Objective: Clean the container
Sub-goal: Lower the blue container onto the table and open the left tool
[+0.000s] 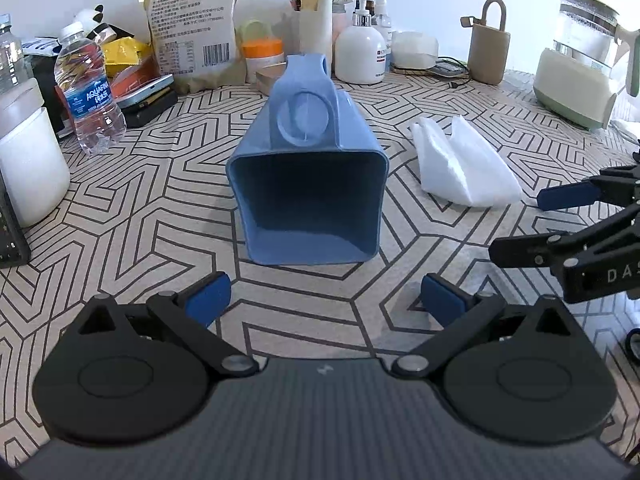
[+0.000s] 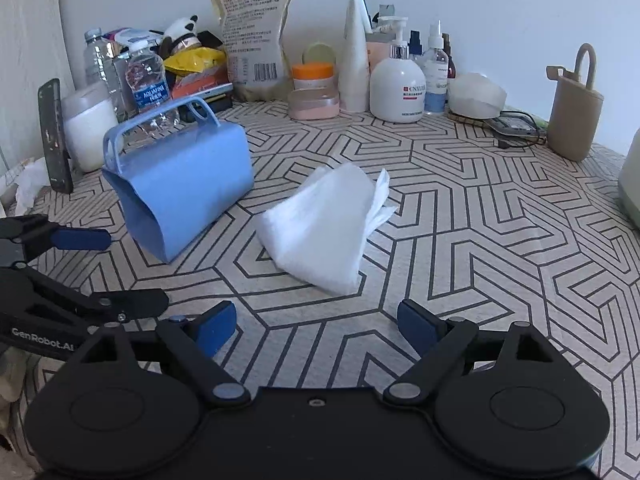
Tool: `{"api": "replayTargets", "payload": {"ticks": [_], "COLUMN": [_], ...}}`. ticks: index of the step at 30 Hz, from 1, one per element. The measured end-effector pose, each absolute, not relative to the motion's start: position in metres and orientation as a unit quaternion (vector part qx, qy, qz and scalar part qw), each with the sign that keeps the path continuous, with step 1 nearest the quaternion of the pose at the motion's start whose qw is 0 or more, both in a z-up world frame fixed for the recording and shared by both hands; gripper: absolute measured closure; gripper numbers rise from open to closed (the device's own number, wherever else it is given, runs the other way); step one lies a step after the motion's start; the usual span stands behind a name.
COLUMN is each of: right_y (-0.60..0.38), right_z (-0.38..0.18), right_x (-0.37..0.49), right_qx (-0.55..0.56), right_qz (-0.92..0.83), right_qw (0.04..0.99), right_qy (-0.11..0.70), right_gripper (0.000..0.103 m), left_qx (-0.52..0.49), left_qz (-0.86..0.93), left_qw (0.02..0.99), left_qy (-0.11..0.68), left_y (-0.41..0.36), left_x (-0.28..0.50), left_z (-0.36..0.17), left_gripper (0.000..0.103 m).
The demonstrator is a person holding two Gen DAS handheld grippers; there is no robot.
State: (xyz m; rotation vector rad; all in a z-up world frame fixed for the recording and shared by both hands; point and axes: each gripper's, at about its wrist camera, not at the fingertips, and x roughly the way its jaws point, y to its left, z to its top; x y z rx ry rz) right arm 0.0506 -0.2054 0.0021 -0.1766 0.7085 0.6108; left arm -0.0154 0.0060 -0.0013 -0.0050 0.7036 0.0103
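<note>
A blue plastic container (image 1: pixel 308 184) lies on its side on the patterned tablecloth, its open mouth facing my left gripper (image 1: pixel 326 300), which is open and empty just in front of it. The container also shows in the right wrist view (image 2: pixel 184 184), handle up. A folded white cloth (image 2: pixel 324 224) lies to its right, straight ahead of my right gripper (image 2: pixel 316 326), which is open and empty. The cloth also shows in the left wrist view (image 1: pixel 460 164), and my right gripper enters that view at the right edge (image 1: pixel 520 224).
Along the back wall stand water bottles (image 1: pixel 88 88), a large printed pouch (image 1: pixel 192 24), a white pump bottle (image 2: pixel 396 88), jars, a tan holder (image 2: pixel 574 108) and a kettle (image 1: pixel 580 64). A white canister (image 1: pixel 28 160) and a dark phone (image 2: pixel 54 136) stand at the left.
</note>
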Motion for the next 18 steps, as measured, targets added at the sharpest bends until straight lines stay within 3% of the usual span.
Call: {"api": "replayTargets", "payload": {"ticks": [8,11,18], "right_y": [-0.1968,-0.1975,-0.1997], "right_z": [-0.0021,-0.0022,-0.0025], "right_x": [0.0496,0.0502,0.0503], "right_qx": [-0.11,-0.11,-0.108], "right_qz": [0.288,0.287,0.289], "right_qw": [0.888,0.889,0.891], "right_qy": [0.342,0.341,0.333], "right_gripper": [0.006,0.0,0.0], "left_qx": [-0.006,-0.007,-0.007], "left_qz": [0.011,0.015,0.019], "left_qw": [0.941,0.94,0.941], "left_qy": [0.338,0.341,0.338], "left_y": [0.0059,0.0051,0.004], "left_x": [-0.0173,-0.0171,-0.0189], "left_z": [-0.0015,-0.0011,-0.0018], "left_gripper": [0.0,0.0,0.0]}}
